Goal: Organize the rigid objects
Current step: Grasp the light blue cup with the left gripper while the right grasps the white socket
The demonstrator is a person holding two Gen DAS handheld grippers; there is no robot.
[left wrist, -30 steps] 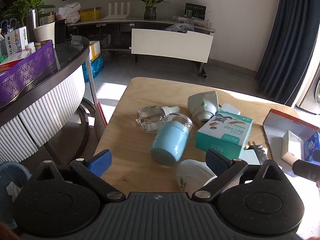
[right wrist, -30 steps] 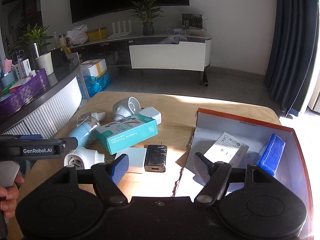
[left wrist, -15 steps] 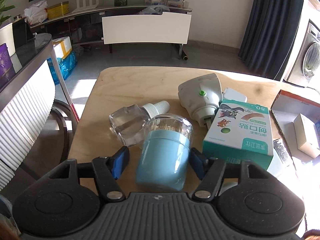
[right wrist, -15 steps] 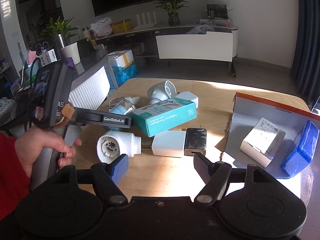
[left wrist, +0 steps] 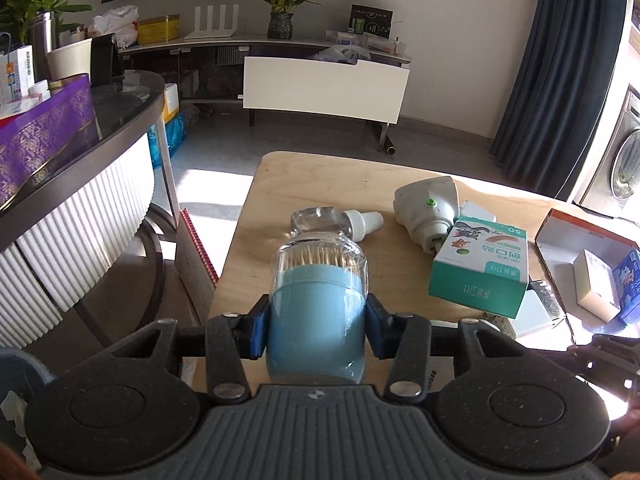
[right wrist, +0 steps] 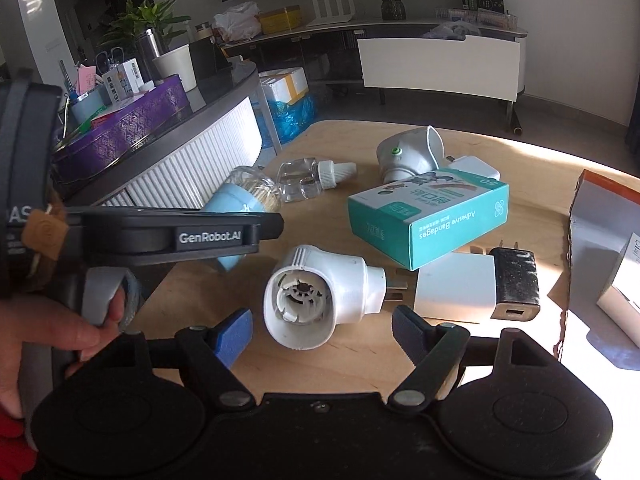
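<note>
My left gripper is shut on a blue toothpick jar with a clear cap, held tilted above the wooden table; the jar also shows in the right wrist view. My right gripper is open, its fingers on either side of a white plug-in device lying on the table. A clear bottle, a grey-white plug-in unit, a teal bandage box, a white adapter and a black charger lie beyond.
An open orange-edged box with small cartons stands at the table's right. A curved counter with a purple tray is to the left. The left gripper's body crosses the right wrist view.
My left gripper closed on the blue jar and lifted it off the table. My right gripper moved left and down to the white plug-in device.
</note>
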